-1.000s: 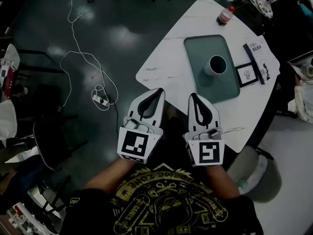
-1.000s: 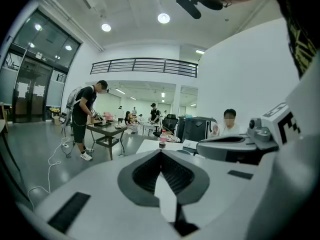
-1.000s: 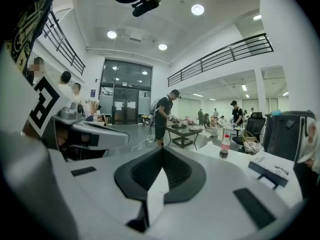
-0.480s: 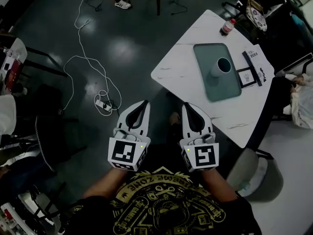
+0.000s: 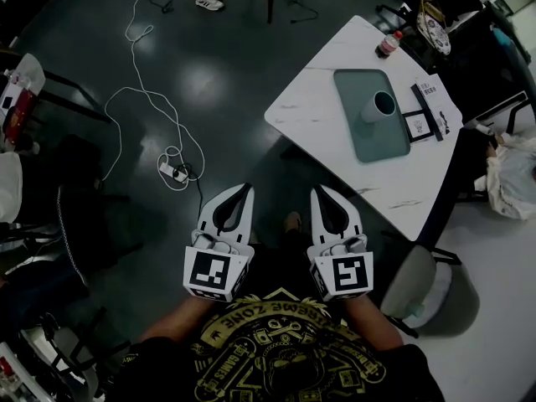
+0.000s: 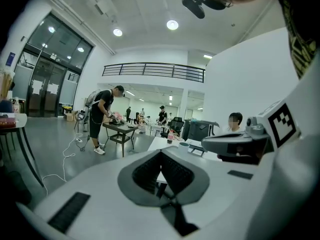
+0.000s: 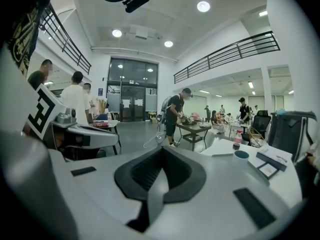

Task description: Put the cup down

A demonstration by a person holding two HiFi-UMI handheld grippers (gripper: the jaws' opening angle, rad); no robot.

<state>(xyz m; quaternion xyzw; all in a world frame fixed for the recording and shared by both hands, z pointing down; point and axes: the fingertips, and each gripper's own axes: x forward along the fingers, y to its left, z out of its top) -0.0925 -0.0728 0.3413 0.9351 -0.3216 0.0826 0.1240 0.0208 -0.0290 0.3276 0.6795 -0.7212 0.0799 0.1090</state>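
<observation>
A: Which step?
B: Done, seemingly: cup [image 5: 377,107] upright on the tray [image 5: 378,146], on the table [image 5: 314,92]
A: Jaws?
B: Left gripper [image 5: 242,189], right gripper [image 5: 321,192] both closed, empty, well clear of the table; no move needed

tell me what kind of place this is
Probably a large open workspace or lab hall: several work tables with people standing at them, a railed mezzanine above, and a power cable trailing over the bare dark floor.
</observation>
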